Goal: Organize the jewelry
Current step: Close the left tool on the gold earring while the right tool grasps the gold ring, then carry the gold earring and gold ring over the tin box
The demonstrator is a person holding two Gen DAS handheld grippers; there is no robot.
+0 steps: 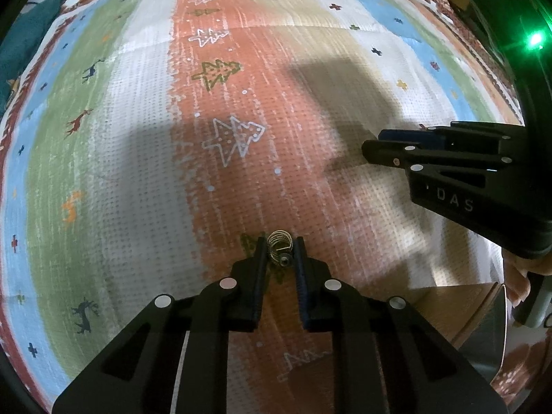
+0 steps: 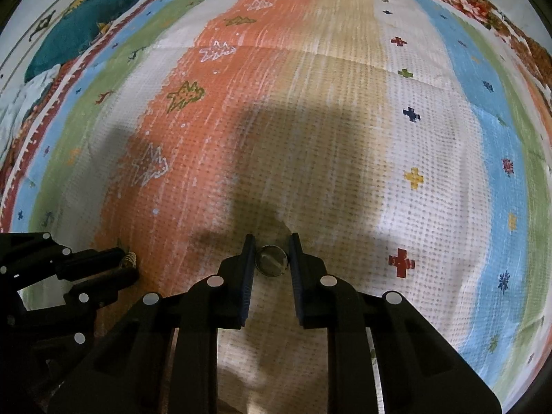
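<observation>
Gripping a coiled ring [image 1: 280, 245], left fingers [image 1: 262, 258]; right fingers [image 2: 249, 262] clamp a partly hidden band [image 2: 272, 260].

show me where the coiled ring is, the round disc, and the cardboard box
coiled ring [image 1: 278, 245]: left wrist view, on the wire coils between the fingertips.
round disc [image 2: 271, 259]: right wrist view, on the middle of its shiny face.
cardboard box [image 1: 459, 305]: left wrist view, on its brown top face at lower right.

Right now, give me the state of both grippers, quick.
Left gripper: shut on the coiled wire ring, pinched between its fingers.
Right gripper: shut on the round band ring, held above the patterned cloth.
</observation>
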